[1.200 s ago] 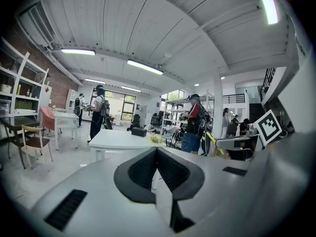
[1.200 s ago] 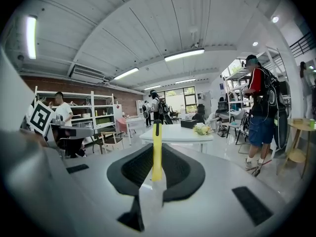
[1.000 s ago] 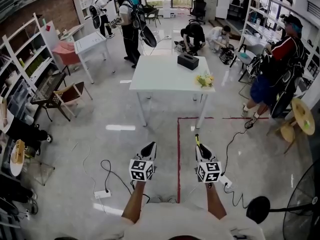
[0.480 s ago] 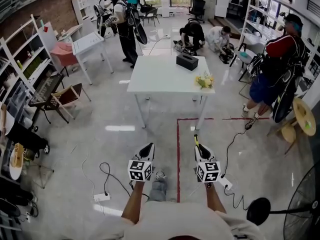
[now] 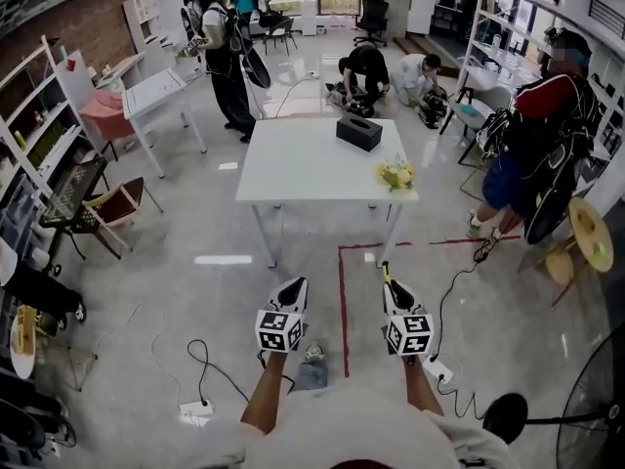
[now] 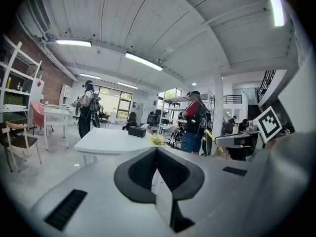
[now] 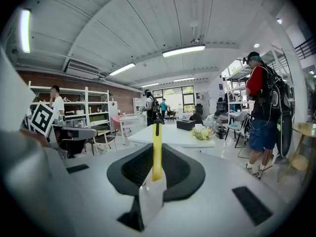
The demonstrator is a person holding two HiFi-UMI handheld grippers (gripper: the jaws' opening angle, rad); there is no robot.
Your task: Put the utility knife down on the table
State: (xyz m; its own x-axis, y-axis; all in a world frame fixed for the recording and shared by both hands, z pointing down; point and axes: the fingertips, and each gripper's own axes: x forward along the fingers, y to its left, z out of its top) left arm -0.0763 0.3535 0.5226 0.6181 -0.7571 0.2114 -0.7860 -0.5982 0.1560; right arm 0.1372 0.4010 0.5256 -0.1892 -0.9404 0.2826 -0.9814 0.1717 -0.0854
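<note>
Two grippers are being held out side by side above the floor, both being pointed at the white table (image 5: pixel 293 169), which stands well apart from them. The right gripper (image 5: pixel 390 285) is being clamped on the utility knife (image 7: pixel 156 149). Its yellow handle is being pinched upright between the pads, with the dark-tipped end sticking out past the jaws toward the table. The left gripper (image 5: pixel 294 287) is being held with its jaws together and nothing between them (judged idle for this task). A black box (image 5: pixel 358 133) is being shown at the table's far edge and a small bunch of flowers (image 5: pixel 396 175) near its right edge; the near left part is bare.

Progress, as judged: the knife is in hand, and nothing is being set down yet. Left to do: the gap to the table closed, the knife lowered onto a bare patch, the jaws parted, the gripper drawn back.
</note>
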